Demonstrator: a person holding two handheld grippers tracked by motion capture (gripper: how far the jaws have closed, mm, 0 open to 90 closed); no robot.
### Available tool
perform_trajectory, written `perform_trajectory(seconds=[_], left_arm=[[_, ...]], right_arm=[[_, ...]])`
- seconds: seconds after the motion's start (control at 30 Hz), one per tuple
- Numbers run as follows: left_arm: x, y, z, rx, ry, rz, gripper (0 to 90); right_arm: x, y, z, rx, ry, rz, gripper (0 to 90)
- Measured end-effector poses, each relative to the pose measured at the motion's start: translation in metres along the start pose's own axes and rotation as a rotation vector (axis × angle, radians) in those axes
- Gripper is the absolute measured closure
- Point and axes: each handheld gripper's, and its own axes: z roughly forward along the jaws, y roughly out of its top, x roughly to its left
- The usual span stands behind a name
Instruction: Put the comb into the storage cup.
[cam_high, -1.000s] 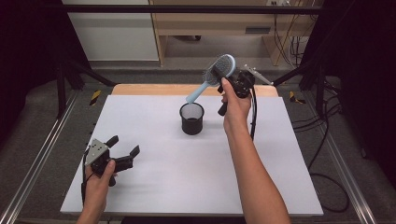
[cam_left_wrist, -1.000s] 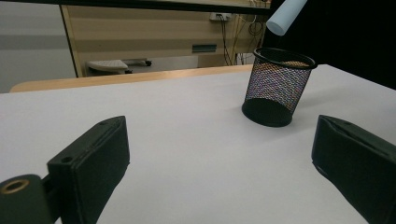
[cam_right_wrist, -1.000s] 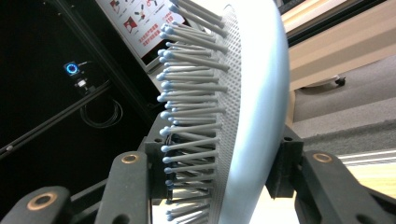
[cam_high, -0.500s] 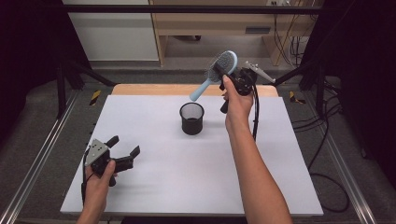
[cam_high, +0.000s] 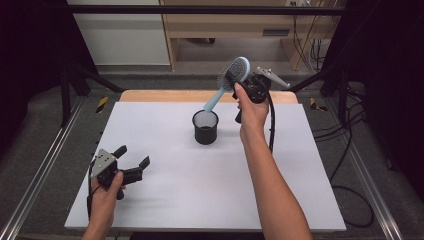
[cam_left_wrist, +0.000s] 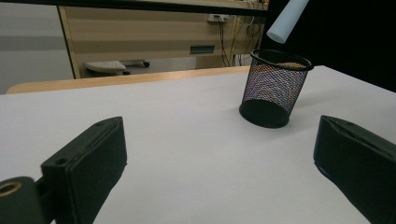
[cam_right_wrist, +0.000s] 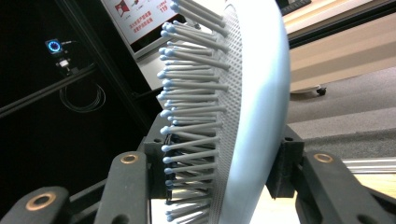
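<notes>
Right gripper view, hairbrush (cam_right_wrist: 243, 93) bristles between jaws

A lab: white table (cam_high: 300, 165) inside black metal framing (cam_high: 200, 9), loose cables (cam_high: 350, 165) on the floor.

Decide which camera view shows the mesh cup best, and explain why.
The left gripper view: the cup is close, sharp, with mesh, rim and base all plain, and the brush handle tip above it. The high view shows the cup small, from above, mostly its opening. The right gripper view shows brush bristles instead.
</notes>
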Motion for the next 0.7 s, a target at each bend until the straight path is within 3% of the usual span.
perform_trajectory(seconds=[0.7], left_arm=[[0.0001,0.0002,0.0000,-0.006,-0.002,-0.003,2.5]], right_arm=[[0.0096,-0.0076,0.0061,0.060,-0.012,-0.065,52.8]])
